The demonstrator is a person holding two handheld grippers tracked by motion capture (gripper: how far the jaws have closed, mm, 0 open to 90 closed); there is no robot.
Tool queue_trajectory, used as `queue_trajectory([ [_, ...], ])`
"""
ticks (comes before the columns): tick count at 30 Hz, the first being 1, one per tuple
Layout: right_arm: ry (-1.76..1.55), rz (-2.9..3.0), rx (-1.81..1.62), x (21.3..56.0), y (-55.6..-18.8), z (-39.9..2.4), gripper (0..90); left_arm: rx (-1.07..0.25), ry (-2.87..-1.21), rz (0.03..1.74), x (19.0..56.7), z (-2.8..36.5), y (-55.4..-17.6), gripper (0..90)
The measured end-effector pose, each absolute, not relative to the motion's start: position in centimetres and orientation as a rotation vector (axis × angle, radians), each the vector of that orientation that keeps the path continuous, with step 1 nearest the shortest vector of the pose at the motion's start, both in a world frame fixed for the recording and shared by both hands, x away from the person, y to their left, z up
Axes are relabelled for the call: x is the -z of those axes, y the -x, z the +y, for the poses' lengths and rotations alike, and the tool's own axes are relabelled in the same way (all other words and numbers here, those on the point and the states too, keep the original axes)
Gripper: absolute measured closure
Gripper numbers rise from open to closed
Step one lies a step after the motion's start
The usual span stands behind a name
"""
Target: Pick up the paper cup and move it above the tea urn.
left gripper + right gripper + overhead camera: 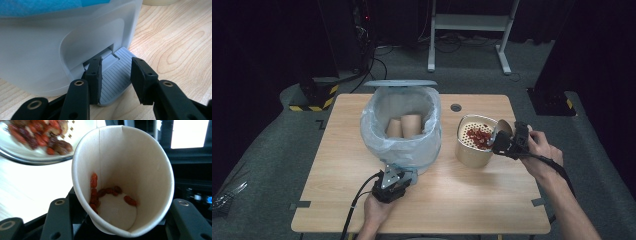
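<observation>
Seen from the high view: pale wooden counter carrying a translucent white pedal bin lined with a clear plastic bag, lid up, two brown paper cups inside. At three o'clock of the bin, a beige perforated metal canister heaped with red dried berries. Left gripper at six o'clock of the bin, low by its base. Right gripper at three o'clock of the canister, tilting a white paper cup over its rim.

Made plain by the left gripper view alone: grey ribbed foot pedal lying between released fingers, spread either side of it.

Disclosed by the right gripper view alone: cup squeezed oval by clenched fingers, a few berries clinging near its bottom, canister's heap blurred at eleven o'clock.
</observation>
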State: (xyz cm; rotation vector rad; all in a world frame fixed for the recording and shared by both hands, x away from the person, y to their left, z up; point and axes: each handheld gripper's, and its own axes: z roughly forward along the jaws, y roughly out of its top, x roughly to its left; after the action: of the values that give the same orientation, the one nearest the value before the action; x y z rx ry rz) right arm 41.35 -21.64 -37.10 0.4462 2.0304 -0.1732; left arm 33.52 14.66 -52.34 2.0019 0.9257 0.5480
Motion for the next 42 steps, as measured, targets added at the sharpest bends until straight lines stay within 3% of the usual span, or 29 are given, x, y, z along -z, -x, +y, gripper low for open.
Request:
queue_trajectory([
  [22,-0.581,2.031,-0.418,38.6,-37.5,-24.1,43.9,-0.55,-2.003,0.924,52.3,14.6,-33.5,61.3],
  [42,-0.796,2.07,-0.767,39.0,-36.5,-25.7,42.5,-0.554,-2.003,0.923,52.3,14.6,-33.5,60.8],
])
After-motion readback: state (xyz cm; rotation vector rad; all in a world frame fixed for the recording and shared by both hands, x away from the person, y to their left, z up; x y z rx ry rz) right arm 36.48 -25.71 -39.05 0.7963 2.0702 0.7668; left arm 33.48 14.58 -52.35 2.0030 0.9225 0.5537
